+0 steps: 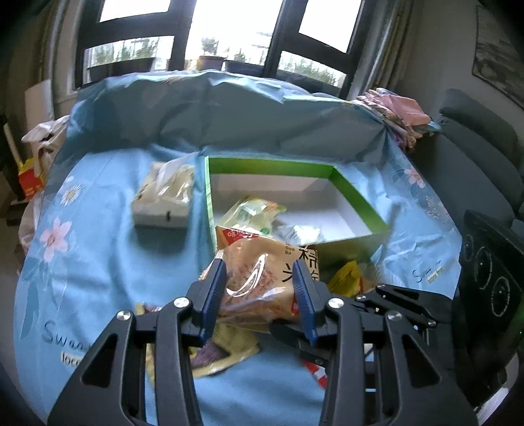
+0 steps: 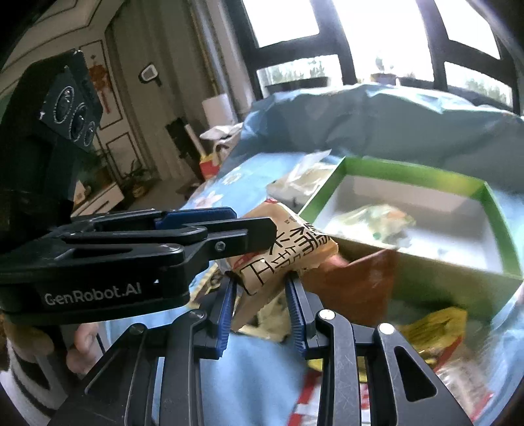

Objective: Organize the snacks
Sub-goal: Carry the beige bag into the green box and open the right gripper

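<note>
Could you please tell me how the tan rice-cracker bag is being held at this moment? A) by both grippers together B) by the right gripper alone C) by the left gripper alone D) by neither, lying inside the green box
A: the left gripper and the right gripper each clamp an end of the tan bag, in front of the green box.

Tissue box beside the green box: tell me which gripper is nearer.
Left. The left gripper sits just below the tissue box; the right gripper lies farther right.

A home living room: sofa (image 1: 475,144), curtained window (image 1: 229,29), floral-clothed table (image 1: 98,262).
</note>
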